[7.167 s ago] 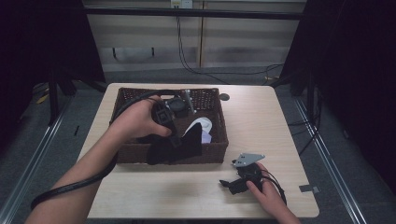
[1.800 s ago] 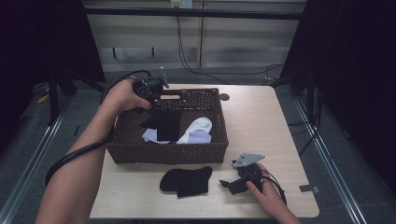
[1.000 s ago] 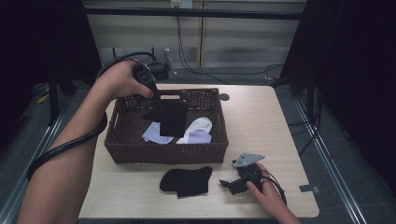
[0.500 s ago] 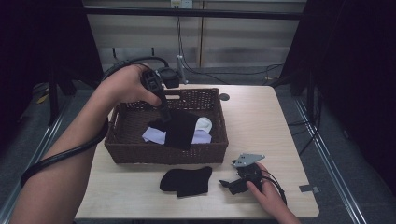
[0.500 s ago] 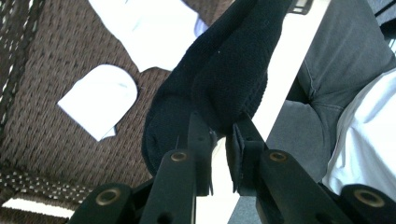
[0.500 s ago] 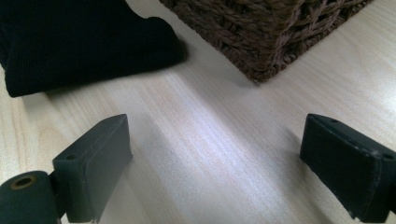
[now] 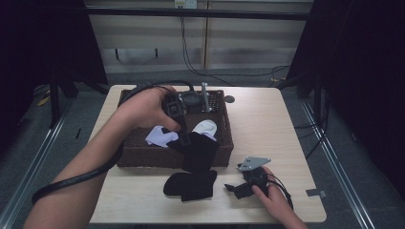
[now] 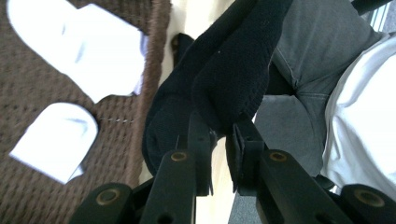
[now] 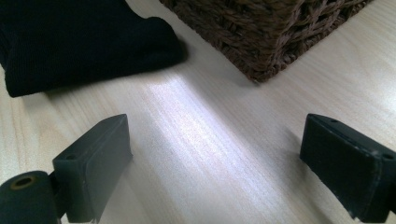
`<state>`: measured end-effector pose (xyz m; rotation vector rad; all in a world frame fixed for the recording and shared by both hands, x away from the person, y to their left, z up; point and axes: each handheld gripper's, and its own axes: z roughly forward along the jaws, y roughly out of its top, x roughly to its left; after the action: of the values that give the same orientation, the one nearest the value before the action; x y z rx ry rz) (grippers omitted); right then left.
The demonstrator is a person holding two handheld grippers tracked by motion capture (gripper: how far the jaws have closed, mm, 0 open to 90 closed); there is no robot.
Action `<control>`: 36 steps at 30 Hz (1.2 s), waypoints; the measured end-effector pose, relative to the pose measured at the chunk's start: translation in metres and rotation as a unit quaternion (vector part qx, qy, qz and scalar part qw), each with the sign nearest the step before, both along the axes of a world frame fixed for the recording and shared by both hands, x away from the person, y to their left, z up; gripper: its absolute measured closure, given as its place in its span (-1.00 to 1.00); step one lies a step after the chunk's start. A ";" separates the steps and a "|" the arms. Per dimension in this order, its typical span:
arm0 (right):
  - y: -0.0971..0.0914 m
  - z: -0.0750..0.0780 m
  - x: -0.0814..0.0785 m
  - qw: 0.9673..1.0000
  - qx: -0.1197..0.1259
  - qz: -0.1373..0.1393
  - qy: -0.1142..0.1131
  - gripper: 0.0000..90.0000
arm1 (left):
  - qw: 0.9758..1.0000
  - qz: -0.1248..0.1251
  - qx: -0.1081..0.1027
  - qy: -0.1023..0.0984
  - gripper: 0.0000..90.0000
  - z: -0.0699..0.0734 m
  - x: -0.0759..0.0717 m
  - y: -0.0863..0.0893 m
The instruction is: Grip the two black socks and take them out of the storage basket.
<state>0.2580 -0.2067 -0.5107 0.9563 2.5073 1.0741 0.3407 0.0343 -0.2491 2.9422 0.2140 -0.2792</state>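
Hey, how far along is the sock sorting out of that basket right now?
Done: one black sock lies on the table in front of the wicker basket. In hand: the left gripper pinches a second black sock over the basket's front rim. Left: the white socks inside.

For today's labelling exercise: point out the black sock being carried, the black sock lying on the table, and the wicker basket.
carried black sock (image 7: 200, 151), high view, its hanging body
black sock on the table (image 7: 191, 185), high view, its middle
wicker basket (image 7: 143, 156), high view, its front wall

two white socks (image 7: 207, 128) lie in the brown wicker basket (image 7: 221, 143) on the pale wooden table (image 7: 267, 119). black cables (image 7: 200, 62) run across the grey floor behind.
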 end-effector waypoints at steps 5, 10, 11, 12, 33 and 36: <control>0.000 0.000 0.000 1.000 0.000 0.000 0.000 -0.82 | 1.000 -0.013 0.005 0.009 0.78 -0.026 -0.007 -0.007; 0.000 0.000 0.000 1.000 0.001 0.000 -0.001 -0.82 | 1.000 -0.010 0.013 0.012 0.78 -0.047 -0.008 -0.010; 0.000 0.000 0.000 1.000 0.001 0.000 -0.001 -0.82 | 1.000 -0.010 0.013 0.012 0.78 -0.047 -0.008 -0.010; 0.000 0.000 0.000 1.000 0.001 -0.001 -0.001 -0.82 | 1.000 -0.010 0.014 0.013 0.78 -0.050 -0.008 -0.010; 0.000 0.000 0.000 1.000 0.000 -0.001 -0.001 -0.82 | 1.000 -0.003 0.031 0.001 0.76 -0.091 -0.010 -0.033; 0.000 0.000 0.000 1.000 0.001 0.000 -0.001 -0.82 | 0.999 -0.006 0.035 0.005 0.76 -0.098 -0.009 -0.034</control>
<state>0.2580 -0.2065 -0.5109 0.9557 2.5057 1.0767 0.3317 -0.0001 -0.3467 3.0133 0.2107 -0.2931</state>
